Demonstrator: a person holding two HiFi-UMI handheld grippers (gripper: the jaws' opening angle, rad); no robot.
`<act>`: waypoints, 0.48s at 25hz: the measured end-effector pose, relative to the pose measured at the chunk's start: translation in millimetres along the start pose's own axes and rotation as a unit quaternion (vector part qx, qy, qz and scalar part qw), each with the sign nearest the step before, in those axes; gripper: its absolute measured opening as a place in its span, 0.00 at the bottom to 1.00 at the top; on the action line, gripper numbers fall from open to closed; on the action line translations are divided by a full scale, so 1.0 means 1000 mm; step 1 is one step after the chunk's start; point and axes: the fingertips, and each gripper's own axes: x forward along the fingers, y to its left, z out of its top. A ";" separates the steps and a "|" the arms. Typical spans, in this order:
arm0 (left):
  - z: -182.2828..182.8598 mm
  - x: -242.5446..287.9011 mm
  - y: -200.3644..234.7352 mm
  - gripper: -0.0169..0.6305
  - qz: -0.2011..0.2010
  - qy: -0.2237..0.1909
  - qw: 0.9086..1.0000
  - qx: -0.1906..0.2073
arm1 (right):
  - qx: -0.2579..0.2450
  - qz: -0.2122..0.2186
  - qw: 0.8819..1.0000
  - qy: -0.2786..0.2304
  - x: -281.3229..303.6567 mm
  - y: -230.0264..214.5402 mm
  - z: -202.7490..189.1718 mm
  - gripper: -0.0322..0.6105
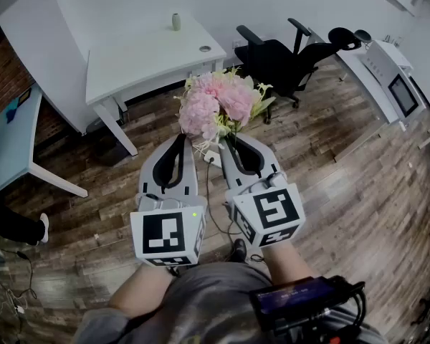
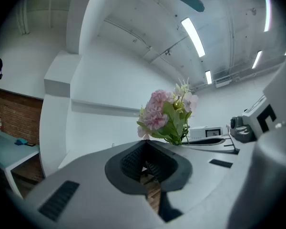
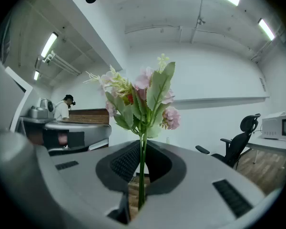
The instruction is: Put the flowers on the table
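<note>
I see my right gripper [image 1: 228, 145] holding the pink flowers [image 1: 218, 102] at its tip, with my left gripper [image 1: 179, 143] just beside it. The white desk [image 1: 140, 59] stands beyond the left gripper, and a black chair [image 1: 283, 56] beyond the right.

One bouquet [image 1: 216, 102], two grippers [image 1: 180, 138] [image 1: 228, 140]

Matt wood floor [image 1: 330, 165]; smooth table [image 1: 140, 61]; cloth-like flowers [image 1: 218, 102].
</note>
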 end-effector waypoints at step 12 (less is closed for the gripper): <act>-0.011 0.031 -0.066 0.04 0.007 0.008 1.000 0.000 | 0.013 0.022 1.000 0.007 -0.026 -0.061 -0.011 0.09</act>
